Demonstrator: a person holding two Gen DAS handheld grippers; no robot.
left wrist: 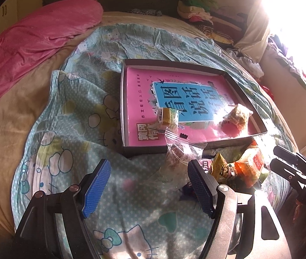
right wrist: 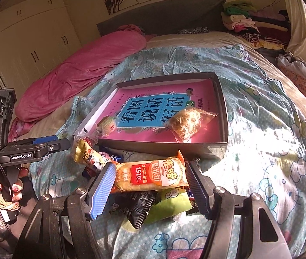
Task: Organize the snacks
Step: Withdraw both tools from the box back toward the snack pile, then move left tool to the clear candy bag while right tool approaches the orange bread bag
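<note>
Right wrist view is showing the rice cracker pack (right wrist: 150, 176) lying across the gap of the right tool (right wrist: 149, 183), its long axis running from one pad to the other, so the jaws are bracketing it end to end rather than across its narrow width. The blue pad (right wrist: 101, 191) is sitting against the pack's left end and the dark pad (right wrist: 197, 186) is sitting at or just beside its right end; whether they are already pressing is hard to tell, so the grip is uncertain, though the jaws are standing about half spread. The pack is resting on top of a small heap of other snacks, a black wrapper (right wrist: 138, 207) and a green one (right wrist: 170, 200) beneath it, with a yellow packet (right wrist: 84, 153) off to the left, all on the bed's sheet (right wrist: 261, 151) just in front of the box (right wrist: 222, 99). Inside the box two snacks are already lying: a clear bag of brown pieces (right wrist: 190, 120) at the right and a small wrapped sweet (right wrist: 107, 125) at the left. The box is lying straight ahead of the right tool, so this hand looks better placed for the pack. In the left wrist view the left tool (left wrist: 148, 185) is hanging spread and empty over the sheet, with a clear packet (left wrist: 181, 155) just beyond its right pad.
</note>
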